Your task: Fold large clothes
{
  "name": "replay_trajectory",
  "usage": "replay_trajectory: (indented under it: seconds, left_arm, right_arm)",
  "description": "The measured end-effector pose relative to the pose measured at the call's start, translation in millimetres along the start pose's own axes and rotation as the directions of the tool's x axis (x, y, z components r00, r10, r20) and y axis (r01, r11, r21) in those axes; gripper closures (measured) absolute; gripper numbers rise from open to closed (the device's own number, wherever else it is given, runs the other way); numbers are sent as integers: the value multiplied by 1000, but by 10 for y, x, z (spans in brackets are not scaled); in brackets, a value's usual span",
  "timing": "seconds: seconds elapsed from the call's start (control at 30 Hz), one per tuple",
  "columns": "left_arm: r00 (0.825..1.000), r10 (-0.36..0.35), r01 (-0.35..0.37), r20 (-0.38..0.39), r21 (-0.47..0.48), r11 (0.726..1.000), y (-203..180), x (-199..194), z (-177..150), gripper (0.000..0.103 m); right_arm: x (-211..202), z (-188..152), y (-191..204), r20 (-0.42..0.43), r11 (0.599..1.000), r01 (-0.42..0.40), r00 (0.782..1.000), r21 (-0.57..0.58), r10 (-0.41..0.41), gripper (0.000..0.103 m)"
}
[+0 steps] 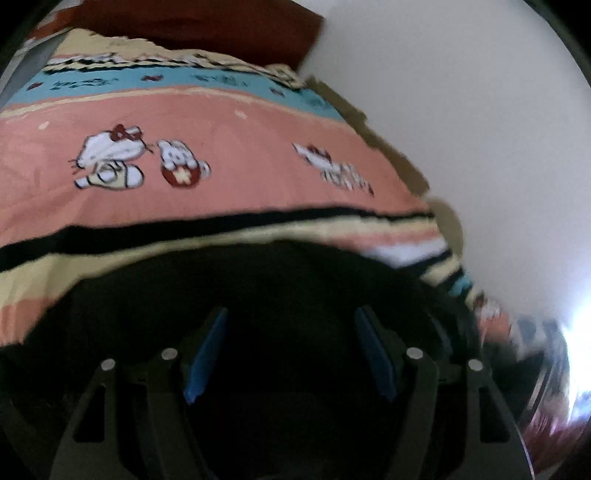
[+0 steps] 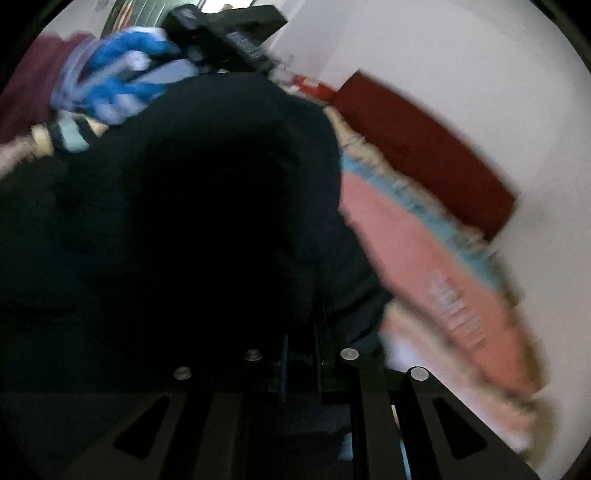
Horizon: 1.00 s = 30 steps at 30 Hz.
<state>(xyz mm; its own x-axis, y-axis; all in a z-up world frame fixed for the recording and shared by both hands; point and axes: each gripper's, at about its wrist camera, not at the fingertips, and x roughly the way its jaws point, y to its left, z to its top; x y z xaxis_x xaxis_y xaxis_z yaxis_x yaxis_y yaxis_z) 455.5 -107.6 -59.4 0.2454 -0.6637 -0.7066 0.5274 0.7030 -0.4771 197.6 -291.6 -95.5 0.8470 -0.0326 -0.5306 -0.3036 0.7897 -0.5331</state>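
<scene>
A large black garment (image 1: 280, 280) lies on a bed with a pink cartoon-print sheet (image 1: 229, 155). In the left wrist view my left gripper (image 1: 291, 325) is open, its blue pads (image 1: 207, 354) wide apart just above the garment's near part. In the right wrist view the black garment (image 2: 192, 206) fills the left and middle, and my right gripper (image 2: 301, 354) is shut on a fold of it. The other gripper (image 2: 225, 33), held by a blue-gloved hand (image 2: 118, 81), shows at the top beyond the garment. Both views are blurred.
A dark red pillow (image 1: 207, 26) lies at the bed's far end by a white wall (image 1: 461, 110); it also shows in the right wrist view (image 2: 424, 147). The sheet's edge (image 1: 406, 155) runs along the wall. Bright light glares at the right (image 1: 576, 339).
</scene>
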Motion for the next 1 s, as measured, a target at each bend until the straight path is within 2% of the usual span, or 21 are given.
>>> replay_trajectory:
  seconds: [0.07, 0.17, 0.23, 0.27, 0.4, 0.47, 0.5, 0.57, 0.63, 0.7, 0.8, 0.87, 0.93, 1.0]
  left_arm:
    - [1000, 1, 0, -29, 41, 999, -92, 2, -200, 35]
    - [998, 35, -30, -50, 83, 996, -184, 5, -462, 35]
    - [998, 50, -46, -49, 79, 996, -188, 15, -610, 35]
    - [998, 54, -51, -44, 75, 996, -190, 15, -685, 35]
    - [996, 81, -77, -38, 87, 993, -270, 16, -917, 35]
    - [994, 100, -96, -40, 88, 992, -298, 2, -989, 35]
    - [994, 105, -102, -40, 83, 991, -303, -13, -1031, 35]
    - [993, 111, -108, -36, 73, 991, -302, -38, -1088, 35]
    - [992, 120, -118, -29, 69, 991, -308, -51, -1145, 35]
    - [991, 132, -130, -18, 62, 990, -317, -57, -1193, 35]
    - [987, 158, -157, -6, 59, 986, -343, -66, -1231, 35]
    - [984, 176, -176, 2, 55, 983, -359, -81, -1254, 35]
    - [979, 201, -202, 10, 61, 978, -390, -102, -1291, 35]
    - [975, 222, -222, 13, 70, 972, -417, -122, -1332, 35]
  right_arm:
    - [64, 99, -165, 39, 997, 56, 998, 43, -58, 90]
    - [149, 141, -262, 77, 992, 90, 992, 87, -97, 74]
    - [233, 39, -248, 50, 989, 46, 997, 140, -53, 70]
    - [272, -88, -255, 22, 978, -11, 1000, 209, 7, 69]
    - [174, -361, -423, -6, 914, -120, 991, 388, 132, 58]
    - [77, -395, -521, -43, 885, -128, 985, 447, 164, 43]
    - [77, -395, -521, -43, 885, -128, 985, 447, 164, 39]
    - [-122, -380, -678, -48, 840, -159, 976, 519, 215, 39]
    - [-277, -264, -755, -28, 815, -174, 973, 553, 227, 39]
    - [-297, -190, -785, -15, 808, -180, 974, 561, 228, 39]
    - [-426, 296, -890, 91, 762, -224, 973, 607, 214, 38]
    - [-402, 477, -858, 113, 750, -231, 972, 620, 206, 35]
    - [-233, 565, -780, 96, 741, -247, 966, 624, 241, 31]
    - [98, 479, -552, -2, 724, -250, 945, 644, 327, 32]
